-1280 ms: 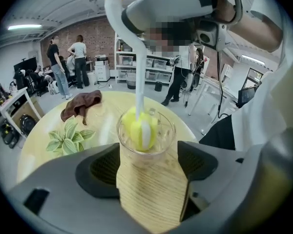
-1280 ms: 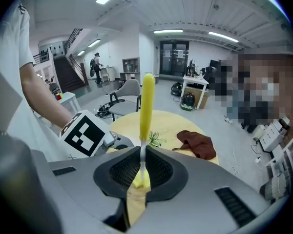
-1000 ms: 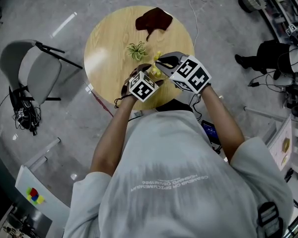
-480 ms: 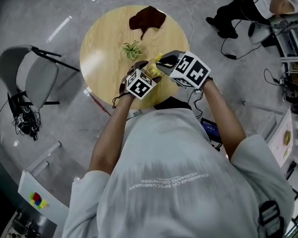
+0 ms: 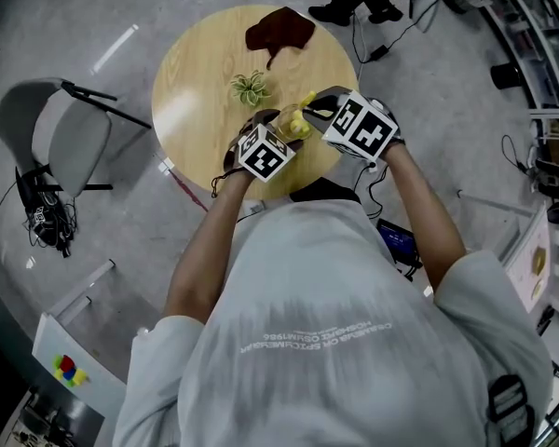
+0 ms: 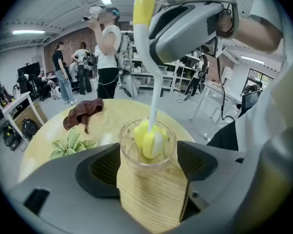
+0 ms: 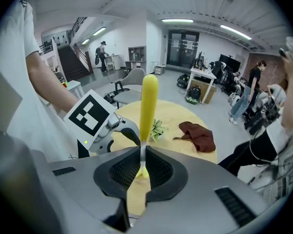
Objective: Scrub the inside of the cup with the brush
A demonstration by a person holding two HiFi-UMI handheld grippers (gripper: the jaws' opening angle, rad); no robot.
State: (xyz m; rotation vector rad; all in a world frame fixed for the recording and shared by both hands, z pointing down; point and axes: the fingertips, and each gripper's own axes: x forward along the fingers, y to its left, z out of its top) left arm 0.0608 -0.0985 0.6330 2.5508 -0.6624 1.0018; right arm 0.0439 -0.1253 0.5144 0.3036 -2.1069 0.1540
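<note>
Clear glass cup, yellow sponge brush inside

An open-plan lab or workshop office: the round wooden table stands on bare concrete floor. Beyond the table are work desks, shelving, a staircase and ceiling strip lights.

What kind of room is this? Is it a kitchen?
Not a kitchen. It looks like a big open office or workshop: work desks, a staircase, long ceiling lights and a concrete floor.
</note>
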